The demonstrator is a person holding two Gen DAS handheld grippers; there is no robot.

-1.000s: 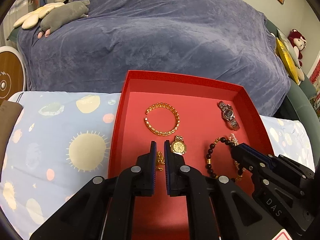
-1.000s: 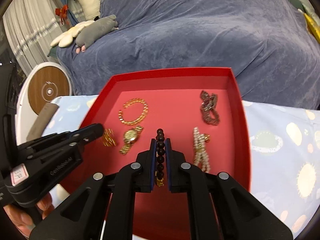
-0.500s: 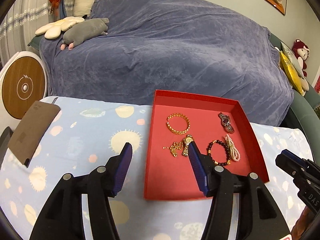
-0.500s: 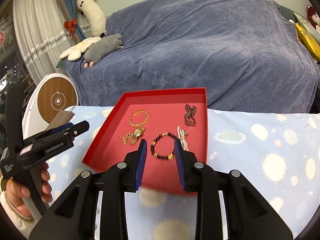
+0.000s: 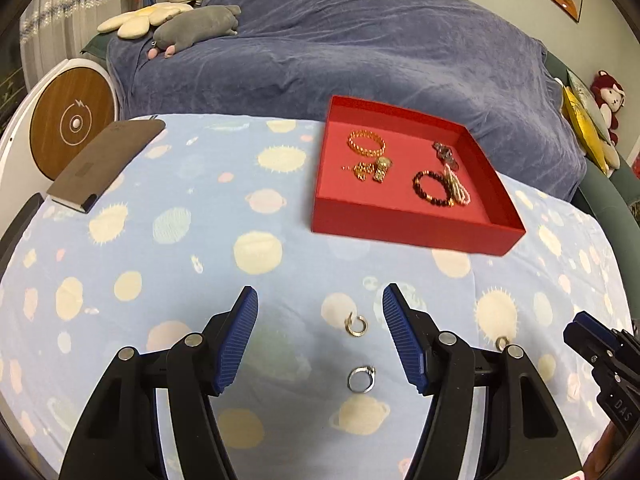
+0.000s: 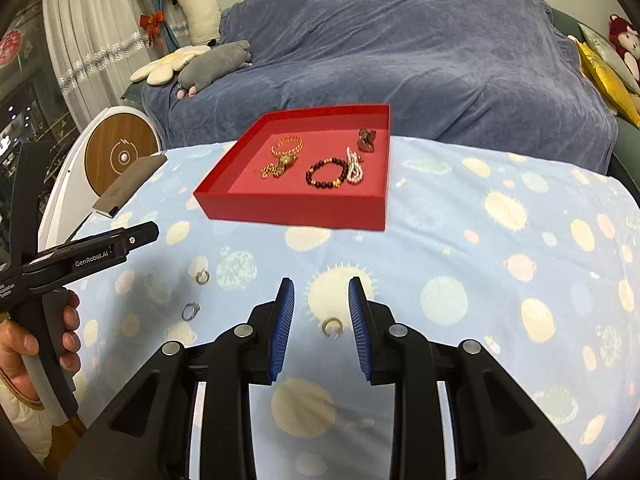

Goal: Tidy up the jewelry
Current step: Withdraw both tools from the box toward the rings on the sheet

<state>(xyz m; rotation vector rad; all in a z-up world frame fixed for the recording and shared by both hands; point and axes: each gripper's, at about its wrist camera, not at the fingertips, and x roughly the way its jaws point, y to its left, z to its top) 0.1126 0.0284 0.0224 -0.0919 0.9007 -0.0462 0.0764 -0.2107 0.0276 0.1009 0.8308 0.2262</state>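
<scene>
A red tray [image 5: 412, 232] [image 6: 296, 210] sits on the patterned cloth and holds a gold bracelet [image 5: 366, 142], a gold watch and chain [image 5: 370, 169], a dark bead bracelet [image 5: 432, 188] [image 6: 326, 174], a pearl strand [image 5: 456, 186] and a dark watch [image 5: 444, 151]. Three small rings lie on the cloth in front: a gold hoop [image 5: 356, 325] [image 6: 203, 277], a silver ring [image 5: 361, 379] [image 6: 190, 311] and another gold hoop [image 6: 332, 326] [image 5: 501, 343]. My left gripper [image 5: 318, 334] is open above the first two rings. My right gripper [image 6: 321, 318] is open, with the second hoop between its fingers.
A grey-brown flat case [image 5: 106, 162] lies at the table's left edge. A round wooden-faced device [image 5: 72, 122] stands beyond it. A sofa under a blue cover [image 5: 360, 44] with plush toys runs behind the table.
Both grippers opened, let go of the jewelry in the tray and pulled back toward the table's near side. The rings on the cloth have come into view.
</scene>
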